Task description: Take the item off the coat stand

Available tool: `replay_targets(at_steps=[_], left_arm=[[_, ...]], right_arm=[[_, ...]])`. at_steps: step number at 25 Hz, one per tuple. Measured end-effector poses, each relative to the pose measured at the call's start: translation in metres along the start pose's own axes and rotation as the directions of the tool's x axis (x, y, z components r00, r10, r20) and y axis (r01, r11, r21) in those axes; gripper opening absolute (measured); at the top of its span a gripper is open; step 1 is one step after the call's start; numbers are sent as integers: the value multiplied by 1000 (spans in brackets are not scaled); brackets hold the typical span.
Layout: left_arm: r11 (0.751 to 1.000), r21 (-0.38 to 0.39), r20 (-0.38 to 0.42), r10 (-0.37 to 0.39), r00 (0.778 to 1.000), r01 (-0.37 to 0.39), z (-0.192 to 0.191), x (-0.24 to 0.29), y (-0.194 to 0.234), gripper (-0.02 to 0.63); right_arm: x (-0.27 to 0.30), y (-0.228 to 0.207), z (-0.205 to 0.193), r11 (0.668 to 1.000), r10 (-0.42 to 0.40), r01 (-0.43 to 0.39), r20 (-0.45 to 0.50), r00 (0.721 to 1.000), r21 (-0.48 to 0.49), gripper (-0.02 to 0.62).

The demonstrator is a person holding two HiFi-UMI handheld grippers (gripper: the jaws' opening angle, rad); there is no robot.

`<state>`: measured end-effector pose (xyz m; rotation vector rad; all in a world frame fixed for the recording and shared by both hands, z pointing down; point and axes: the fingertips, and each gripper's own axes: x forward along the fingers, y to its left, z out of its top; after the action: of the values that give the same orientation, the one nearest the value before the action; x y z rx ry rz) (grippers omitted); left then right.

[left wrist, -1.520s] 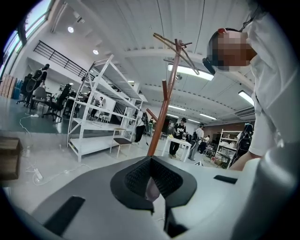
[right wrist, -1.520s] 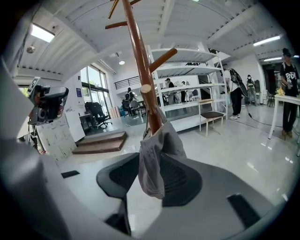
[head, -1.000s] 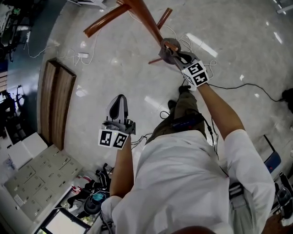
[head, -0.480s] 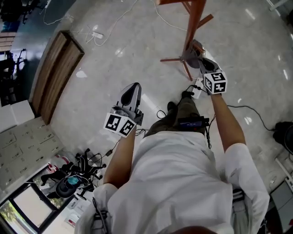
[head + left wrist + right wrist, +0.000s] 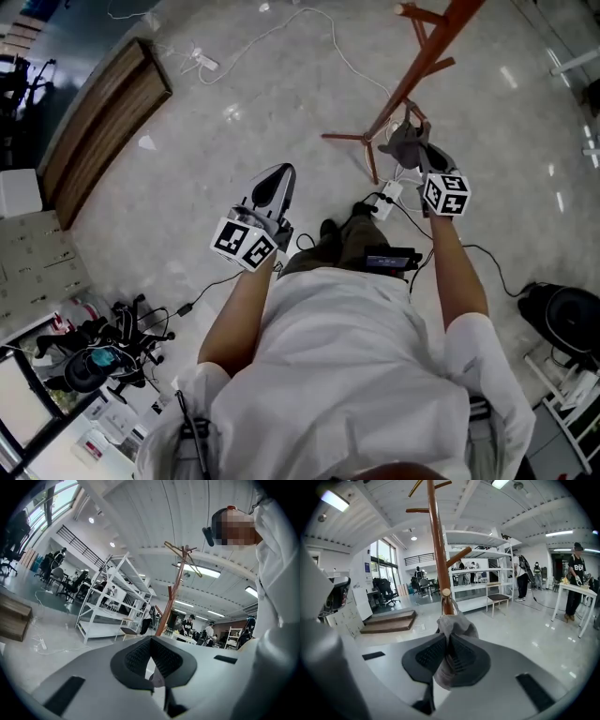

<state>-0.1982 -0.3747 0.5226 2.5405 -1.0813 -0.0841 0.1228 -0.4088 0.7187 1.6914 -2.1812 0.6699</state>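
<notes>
**Right gripper closing on grey cloth at the coat stand**

The right gripper (image 5: 447, 641) had its dark, ribbed pads closing on a soft, crumpled grey cloth (image 5: 457, 623). The fabric was pinched between them and bunched out above the tips. The cloth reached up to a round, pale-ended peg (image 5: 446, 592) low on the coat stand (image 5: 438, 559), a slim pole of reddish-brown wood with angled pegs branching off higher up. So the cloth sat directly ahead of the jaws, against the pole and at that peg's end.

The left gripper (image 5: 151, 641) was held well apart from the stand, its textured pads together with nothing between them.

Beneath us, the head view showed the stand's splayed feet on a pale, glossy stone floor (image 5: 234, 122) crossed by loose white cables (image 5: 309, 19). A low platform of brown wooden planks (image 5: 103, 117) lay off towards the left. Beyond the stand, the room was a bright hall with white open shelving racks (image 5: 478, 569), strip lights on a ribbed ceiling and several people standing in the distance.
</notes>
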Motion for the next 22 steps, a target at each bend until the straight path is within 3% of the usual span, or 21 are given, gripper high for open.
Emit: replay_targets(at_steps=[5, 10, 15, 22], left_arm=[[999, -17, 48, -33, 998, 34, -1, -13, -20, 9], [999, -25, 63, -46, 997, 48, 6, -46, -15, 9], [1000, -13, 74, -7, 997, 8, 9, -71, -16, 9], [998, -13, 79, 69, 994, -68, -4, -95, -65, 9]], right_arm=[[-40, -9, 8, 1000, -28, 28, 19, 999, -4, 34], [-70, 14, 18, 999, -40, 41, 45, 998, -17, 34], [-94, 32, 28, 1000, -3, 5, 91, 996, -23, 34], [-173, 53, 49, 996, 86, -86, 183, 979, -7, 34]])
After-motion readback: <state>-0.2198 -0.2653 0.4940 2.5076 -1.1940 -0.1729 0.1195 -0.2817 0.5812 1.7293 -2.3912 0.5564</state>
